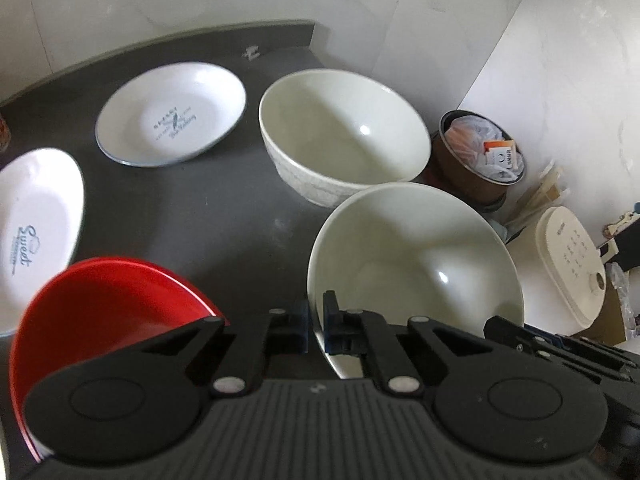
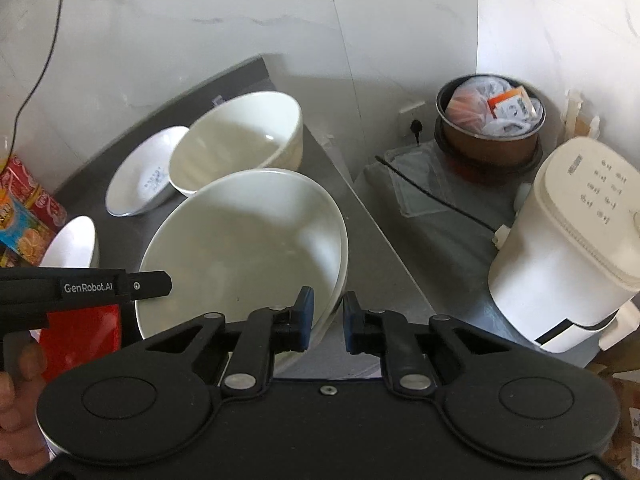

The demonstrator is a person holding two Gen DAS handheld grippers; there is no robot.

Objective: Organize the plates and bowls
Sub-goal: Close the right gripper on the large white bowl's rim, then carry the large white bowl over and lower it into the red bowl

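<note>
The left tongs (image 1: pixel 316 320) are pinched on the near rim of the near white bowl (image 1: pixel 416 256), one blue pad inside the wall and one outside, so the bowl hangs from a thin edge grip. The right tongs (image 2: pixel 328 320) stand apart around the same bowl's near-right rim (image 2: pixel 244 248), not closed on it; the rim sits between the pads with a gap on the right side. The bowl sits tilted at the right edge of the dark surface (image 1: pixel 208 208), just in front of the far white bowl (image 1: pixel 344 132). The risk, as I judge it, is a slip: glazed ceramic held by one narrow rim could swing or drop, knock the far bowl, or go over the edge toward the cream appliance (image 2: pixel 568 248) and the brown pot (image 2: pixel 488 136) of bags below. If the right tongs close off-centre, they could twist the bowl against the left grip. The red bowl (image 1: pixel 108 308) lies close at near left and could be bumped. Readable writing: "GenRobot.AI" on the left tool's arm (image 2: pixel 88 288), and "Sweet" on the left plate (image 1: pixel 36 232); the far plate (image 1: pixel 172 114) carries blue script too small to read.
</note>
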